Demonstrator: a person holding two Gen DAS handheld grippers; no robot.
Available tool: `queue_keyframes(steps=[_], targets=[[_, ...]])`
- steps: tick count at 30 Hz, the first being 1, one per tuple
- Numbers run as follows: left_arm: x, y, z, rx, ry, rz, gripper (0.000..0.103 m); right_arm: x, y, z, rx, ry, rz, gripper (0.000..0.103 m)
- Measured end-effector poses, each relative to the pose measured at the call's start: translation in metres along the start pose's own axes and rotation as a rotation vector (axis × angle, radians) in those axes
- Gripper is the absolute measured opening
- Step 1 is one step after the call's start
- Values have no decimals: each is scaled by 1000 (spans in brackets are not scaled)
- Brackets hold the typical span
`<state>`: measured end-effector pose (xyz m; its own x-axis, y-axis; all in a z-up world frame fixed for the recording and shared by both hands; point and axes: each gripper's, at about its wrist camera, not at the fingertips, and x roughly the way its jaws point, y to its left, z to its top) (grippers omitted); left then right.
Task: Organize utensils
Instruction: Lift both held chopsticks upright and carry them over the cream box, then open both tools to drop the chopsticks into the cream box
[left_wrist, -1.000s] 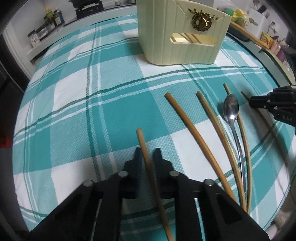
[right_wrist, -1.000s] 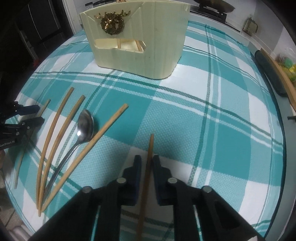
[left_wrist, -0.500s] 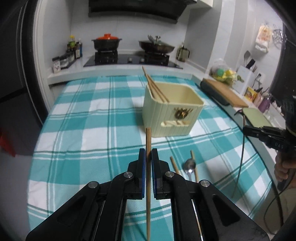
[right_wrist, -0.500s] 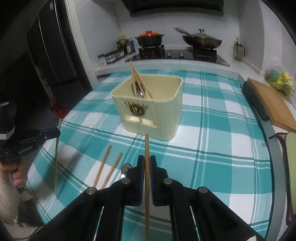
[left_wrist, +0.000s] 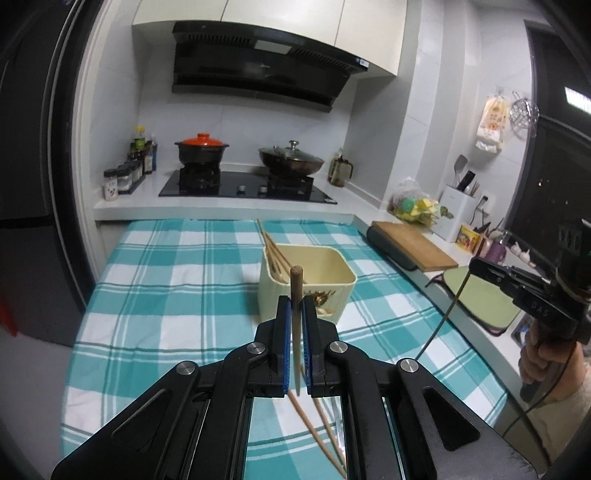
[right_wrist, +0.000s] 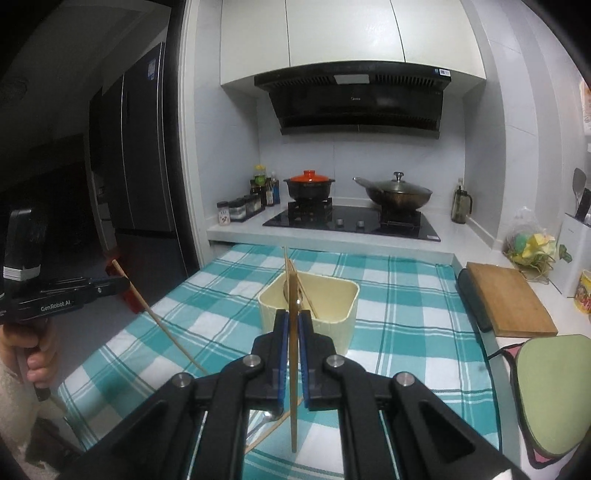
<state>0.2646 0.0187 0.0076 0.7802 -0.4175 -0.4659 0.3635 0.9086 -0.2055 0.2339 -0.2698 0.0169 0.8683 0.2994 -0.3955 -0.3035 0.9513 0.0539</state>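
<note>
Transport step: left gripper (left_wrist: 295, 306) and right gripper (right_wrist: 289, 321) each have jaws clamped on one chopstick (left_wrist: 296, 317), aloft before the cream holder (left_wrist: 332, 275). Next, probably tip each into it; more lie on the bench (right_wrist: 406, 314).

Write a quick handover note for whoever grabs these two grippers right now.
Left hand-held gripper: shut on a chopstick, lifted off the table.
Right hand-held gripper: shut on another chopstick, also lifted.
Cream holder sits on the checked cloth, several chopsticks already in it.
Left to do: drop both in, then collect the loose chopsticks and spoon below the grippers.
</note>
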Motion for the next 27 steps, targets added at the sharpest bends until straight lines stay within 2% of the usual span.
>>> queue_keyframes(steps=[10, 13, 17, 24, 27], targets=[[-11, 3, 42, -22, -62, -46, 4, 13, -11, 25, 29, -21, -7, 6], [-7, 4, 61, -26, -89, -45, 4, 21, -15, 42, 30, -32, -7, 6], [1, 1, 89, -19, -136, -32, 4, 33, -22, 74, 22, -92, -21, 6], [44, -15, 133, 32, -193, 23, 4, 70, -29, 126, 1, -178, -33, 6], [75, -22, 140, 50, -173, 45, 4, 102, -34, 135, -9, -156, -39, 6]])
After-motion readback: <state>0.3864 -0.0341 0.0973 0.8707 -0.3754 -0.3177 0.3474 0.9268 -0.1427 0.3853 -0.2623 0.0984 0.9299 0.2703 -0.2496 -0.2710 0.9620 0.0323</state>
